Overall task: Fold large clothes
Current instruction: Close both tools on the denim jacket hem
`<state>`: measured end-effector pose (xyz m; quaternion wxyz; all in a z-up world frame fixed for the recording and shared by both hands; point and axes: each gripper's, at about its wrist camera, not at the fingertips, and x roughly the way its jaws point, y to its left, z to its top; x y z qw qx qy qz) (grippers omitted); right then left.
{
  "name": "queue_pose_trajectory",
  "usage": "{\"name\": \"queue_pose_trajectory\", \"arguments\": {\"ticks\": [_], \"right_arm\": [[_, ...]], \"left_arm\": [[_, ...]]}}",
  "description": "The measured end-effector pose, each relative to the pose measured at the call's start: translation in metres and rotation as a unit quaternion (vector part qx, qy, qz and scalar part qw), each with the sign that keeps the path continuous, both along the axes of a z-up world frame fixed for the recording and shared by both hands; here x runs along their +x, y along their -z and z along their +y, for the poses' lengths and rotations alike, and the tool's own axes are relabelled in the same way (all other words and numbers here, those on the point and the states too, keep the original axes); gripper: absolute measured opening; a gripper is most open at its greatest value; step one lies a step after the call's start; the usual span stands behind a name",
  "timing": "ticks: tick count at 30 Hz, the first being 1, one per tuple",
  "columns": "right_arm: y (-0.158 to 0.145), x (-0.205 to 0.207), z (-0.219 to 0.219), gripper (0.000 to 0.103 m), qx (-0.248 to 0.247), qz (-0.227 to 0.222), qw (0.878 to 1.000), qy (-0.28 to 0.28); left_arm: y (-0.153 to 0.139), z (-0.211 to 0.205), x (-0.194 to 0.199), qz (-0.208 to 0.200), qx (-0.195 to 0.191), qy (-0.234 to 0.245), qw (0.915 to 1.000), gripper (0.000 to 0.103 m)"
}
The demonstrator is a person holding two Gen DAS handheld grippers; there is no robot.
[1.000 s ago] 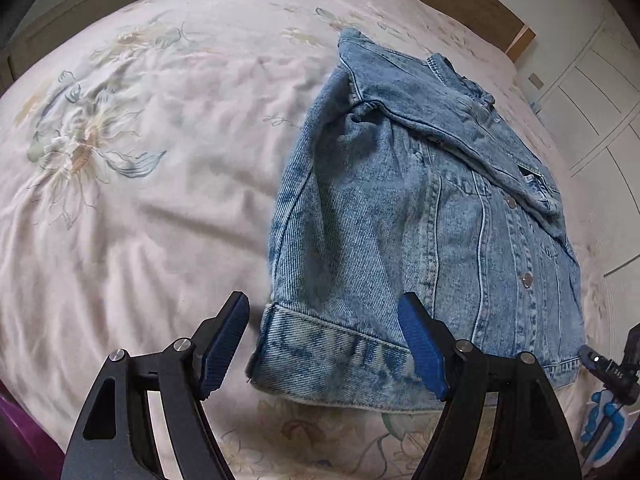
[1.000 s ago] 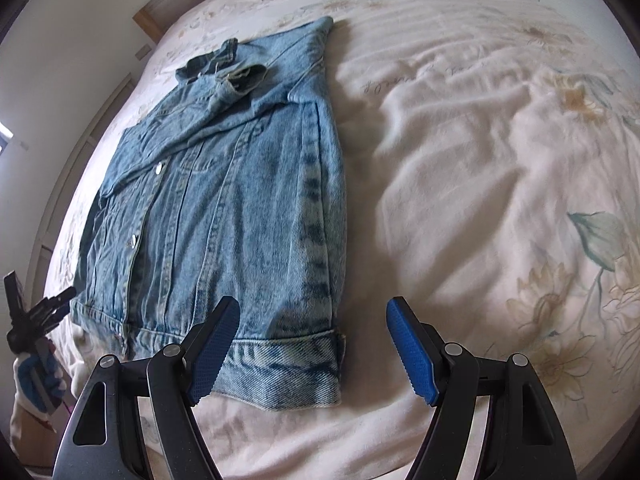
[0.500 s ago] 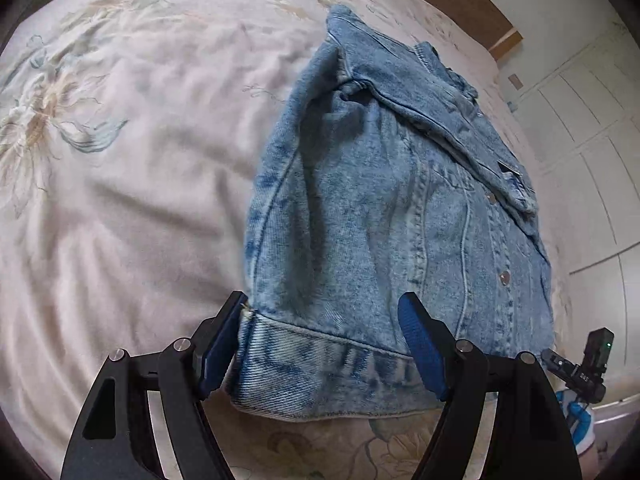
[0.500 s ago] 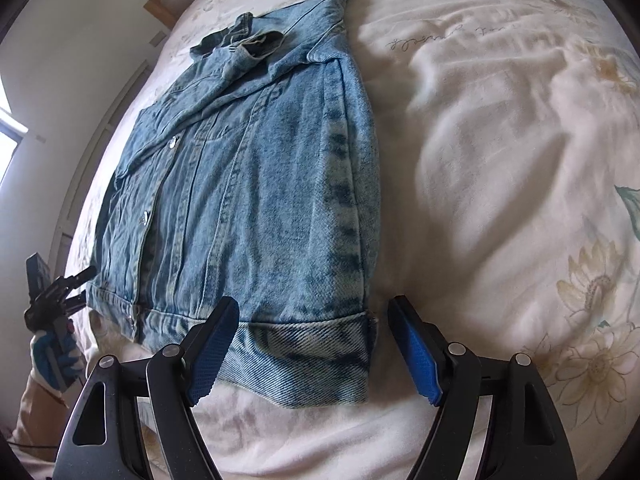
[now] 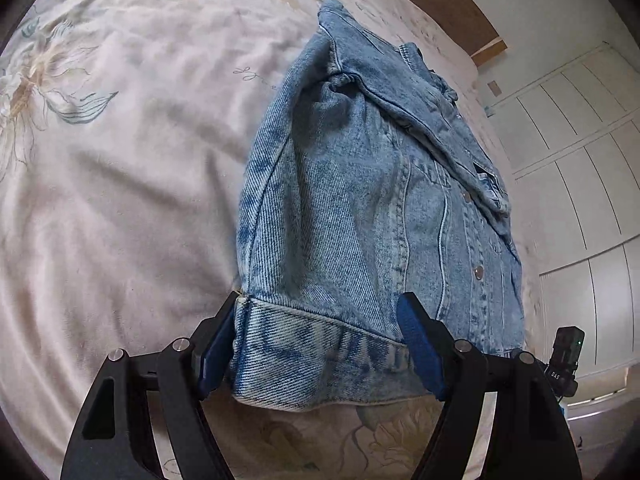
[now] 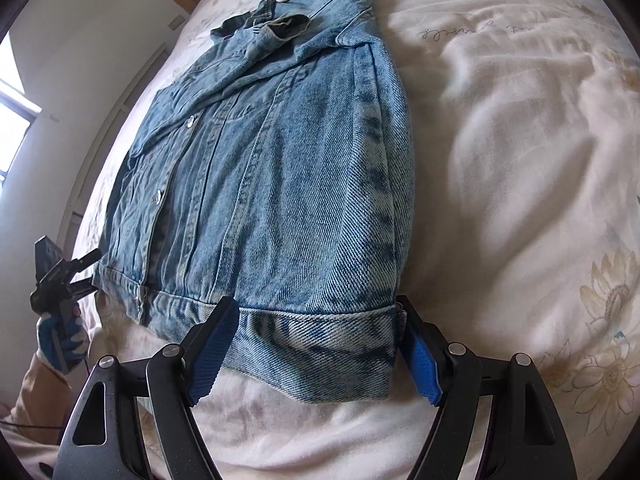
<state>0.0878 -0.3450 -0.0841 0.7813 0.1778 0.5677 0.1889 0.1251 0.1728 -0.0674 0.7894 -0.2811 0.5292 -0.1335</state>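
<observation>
Straddling the denim jacket (image 5: 360, 208) hem corners, I hold my left gripper (image 5: 320, 354) and right gripper (image 6: 316, 354) with jaws spread, not clamped.

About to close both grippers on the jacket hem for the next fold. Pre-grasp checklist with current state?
1. Left gripper open, with the hem at the jacket's left corner between its fingers: ok.
2. Right gripper open, with the hem's right corner between its fingers: ok.
3. Pads pressing on the denim: not ok, gaps show beside the cloth.
4. Fingers reach under all the folded layers: cannot tell, the underside is hidden.
5. Sleeves folded in, jacket lying flat on the bedspread: ok.
6. Nothing else on the bedspread in the fold's path toward the collar: ok.
</observation>
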Motion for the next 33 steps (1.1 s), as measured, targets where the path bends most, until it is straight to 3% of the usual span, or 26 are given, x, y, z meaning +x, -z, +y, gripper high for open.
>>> {"name": "queue_pose_trajectory", "arguments": {"ticks": [8,10,17,27,33], "right_arm": [[-0.001,-0.001,-0.003,0.074,0.010,0.001,1.000,-0.001],[-0.002,-0.002,-0.003,0.074,0.016,-0.002,1.000,-0.006],[-0.003,-0.003,-0.012,0.058,0.043,-0.003,0.999,-0.002],[-0.001,-0.008,-0.016,0.055,0.068,-0.003,0.998,-0.004],[-0.004,-0.006,-0.012,0.053,0.079,-0.008,0.997,-0.008]], "left_arm": [[0.002,-0.008,-0.012,-0.002,-0.018,0.033,0.9993,0.071],[0.001,-0.014,-0.017,-0.002,-0.008,0.040,0.9991,0.071],[0.000,-0.005,-0.013,-0.001,-0.039,0.014,0.9991,0.070],[0.001,-0.001,0.012,0.002,-0.073,0.005,0.9973,0.070],[0.006,-0.020,0.004,0.002,-0.077,0.033,0.9965,0.059]]}}
